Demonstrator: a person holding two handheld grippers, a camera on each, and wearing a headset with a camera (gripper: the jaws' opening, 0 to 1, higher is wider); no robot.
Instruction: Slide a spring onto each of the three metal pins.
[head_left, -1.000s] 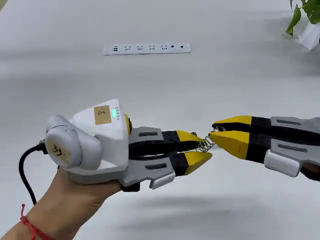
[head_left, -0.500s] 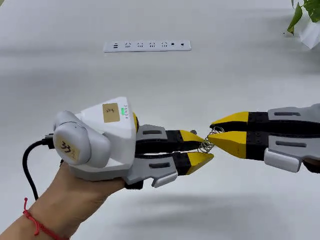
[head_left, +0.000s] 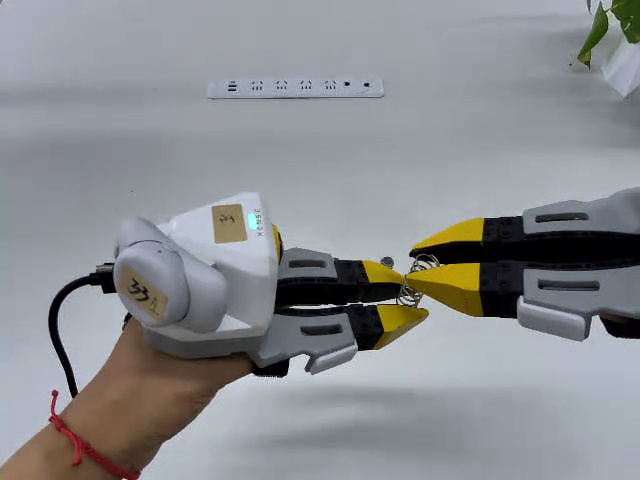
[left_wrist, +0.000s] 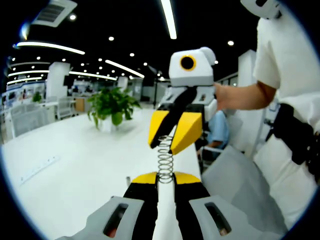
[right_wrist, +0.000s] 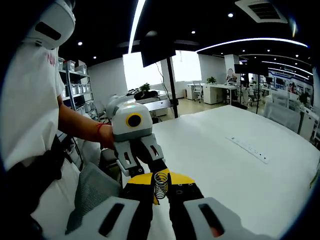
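1. Spring (left_wrist: 165, 161) in mid-air, spanning tip to tip between both claws, well above the table (head_left: 300, 180). The left claw (left_wrist: 159, 178) is pinched almost shut at the coil's near end. Whether it grips the coil itself or a pin hidden inside, I cannot tell.
2. The right claw (right_wrist: 160, 177) is closed on the end farthest from the left claw, with only the very points of its jaws biting the wire. Thin grip, that: a small twist of either hand could pop the coil out, and it would drop to the table below the claws and roll.
3. Squeeze harder and the risk flips. The jaws could crush or kink the loops, and a bent coil won't slide down a pin.
4. Alignment looks like the big one. If the two claws come off one line, the coil bows sideways between them and jams or springs away.
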